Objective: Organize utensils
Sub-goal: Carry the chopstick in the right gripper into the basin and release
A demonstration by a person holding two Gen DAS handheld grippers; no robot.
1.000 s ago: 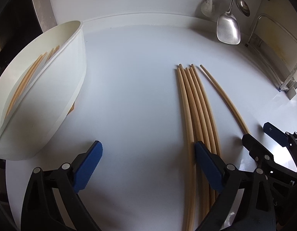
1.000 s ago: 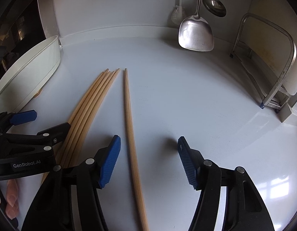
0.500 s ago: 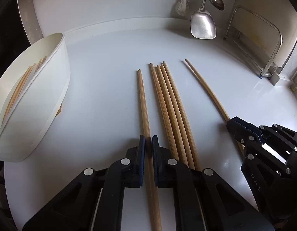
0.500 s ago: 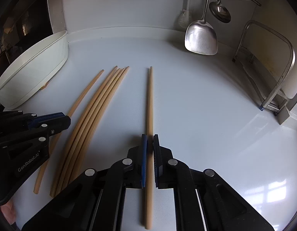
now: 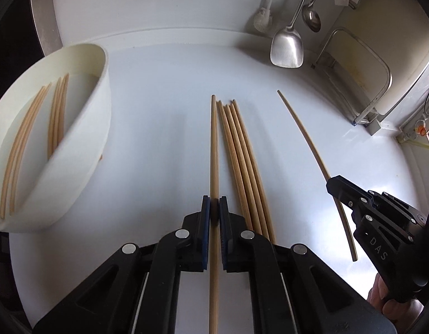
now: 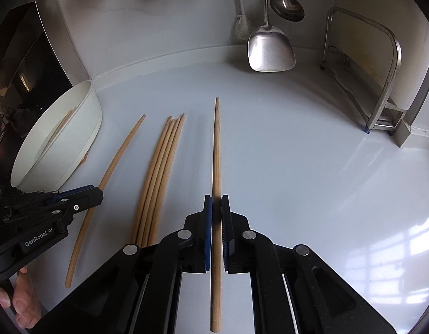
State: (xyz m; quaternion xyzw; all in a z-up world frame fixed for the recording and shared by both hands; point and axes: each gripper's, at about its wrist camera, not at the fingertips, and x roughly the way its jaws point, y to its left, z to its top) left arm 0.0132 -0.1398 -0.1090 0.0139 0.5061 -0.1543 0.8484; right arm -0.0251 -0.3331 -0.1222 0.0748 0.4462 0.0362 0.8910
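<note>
My left gripper [image 5: 213,206] is shut on one wooden chopstick [image 5: 213,144], held just left of a bundle of several chopsticks [image 5: 242,161] lying on the white counter [image 5: 164,105]. My right gripper [image 6: 216,203] is shut on another chopstick [image 6: 216,150], raised off the counter. Each wrist view catches the other gripper from the side: the right gripper [image 5: 332,185] with its chopstick [image 5: 303,128], and the left gripper [image 6: 99,193] with its chopstick [image 6: 122,150]. A white oval container [image 5: 83,139] at the left holds several chopsticks [image 5: 56,117].
A metal spatula [image 6: 270,50], a ladle [image 6: 286,8] and a white brush [image 6: 243,29] hang against the back wall. A steel rack [image 6: 386,83] stands at the right. A person's fingers [image 6: 19,306] show at the lower left.
Both grippers went from open to shut, each on one chopstick. Both then rose, lifting the chopsticks off the counter; the left one was drawn away from the bundle.
</note>
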